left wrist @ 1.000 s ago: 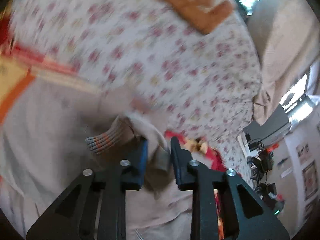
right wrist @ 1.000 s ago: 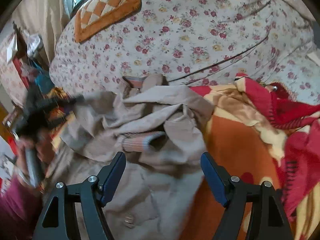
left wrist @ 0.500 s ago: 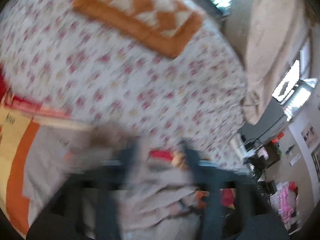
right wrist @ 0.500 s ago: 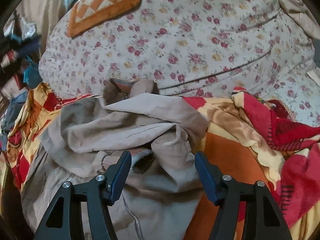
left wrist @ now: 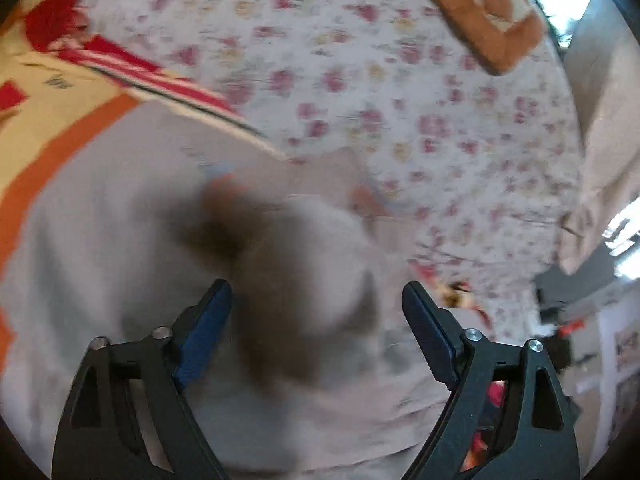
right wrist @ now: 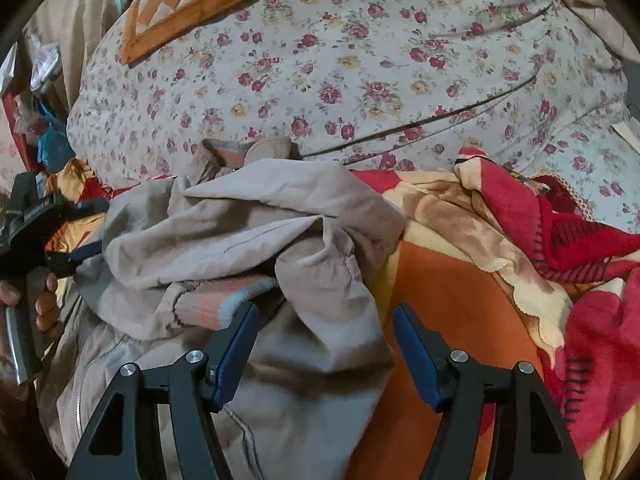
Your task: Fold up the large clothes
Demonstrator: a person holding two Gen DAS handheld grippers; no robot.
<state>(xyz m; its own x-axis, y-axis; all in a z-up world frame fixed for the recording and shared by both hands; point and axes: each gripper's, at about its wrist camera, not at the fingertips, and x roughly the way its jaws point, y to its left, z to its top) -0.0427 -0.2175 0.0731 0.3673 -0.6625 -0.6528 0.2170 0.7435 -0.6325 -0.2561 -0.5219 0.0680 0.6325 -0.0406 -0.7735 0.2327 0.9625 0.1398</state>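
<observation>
A crumpled beige jacket (right wrist: pixel 256 216) with striped knit cuffs (right wrist: pixel 216 304) lies bunched on an orange, yellow and red blanket (right wrist: pixel 448 280). My right gripper (right wrist: pixel 322 320) is open and hovers over a folded part of the jacket, just right of one cuff. My left gripper (left wrist: pixel 316 312) is open and empty above the same jacket (left wrist: pixel 120 272), which is blurred there. The left gripper also shows in the right wrist view (right wrist: pixel 60 232), at the jacket's left edge, held by a hand.
A floral quilt (right wrist: pixel 360 60) rises behind the jacket, with an orange checked cushion (right wrist: pixel 188 4) on top. A bunched red blanket fold (right wrist: pixel 580 232) lies to the right. Clutter (right wrist: pixel 44 136) stands at the far left.
My left gripper has opened and let go of the jacket fabric it held. My right gripper has moved closer to the jacket and its jaws stand a little narrower.
</observation>
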